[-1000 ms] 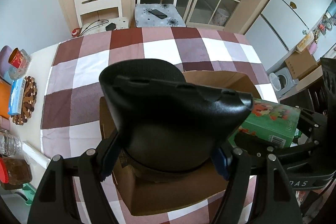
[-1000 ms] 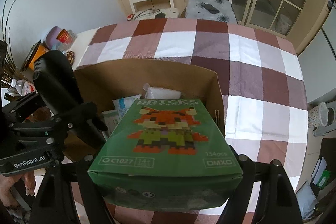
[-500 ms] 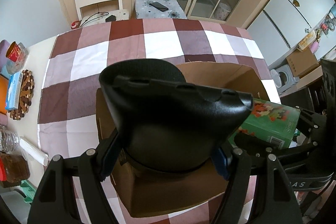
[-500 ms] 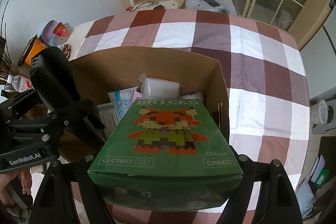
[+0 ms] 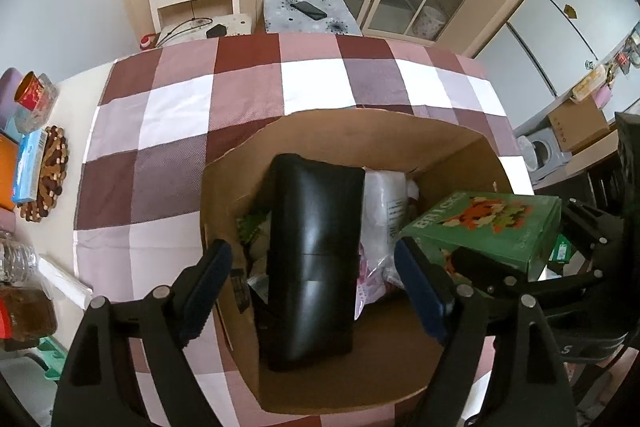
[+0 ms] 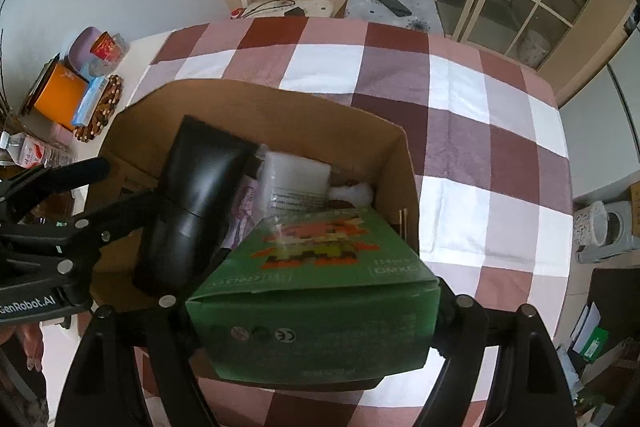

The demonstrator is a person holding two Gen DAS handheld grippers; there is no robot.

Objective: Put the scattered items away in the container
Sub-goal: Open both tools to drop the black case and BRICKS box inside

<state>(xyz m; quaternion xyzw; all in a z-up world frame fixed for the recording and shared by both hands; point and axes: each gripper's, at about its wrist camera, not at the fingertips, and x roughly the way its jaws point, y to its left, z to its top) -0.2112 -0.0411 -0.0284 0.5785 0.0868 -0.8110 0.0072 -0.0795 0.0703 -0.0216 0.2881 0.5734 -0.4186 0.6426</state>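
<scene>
Box [image 5: 448, 151] fills the middle of both views, sitting on my checked worktop [image 5: 248, 95]. My left tool [image 5: 316, 291] is spread wide above the black tube [image 5: 316, 251] lying inside. My right tool [image 6: 312, 311] clamps the green carton [image 6: 320, 291], lower centre, over the box.

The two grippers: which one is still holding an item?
The right gripper, shut on the green bricks box. The left gripper is open, the black item lying in the cardboard box.
</scene>
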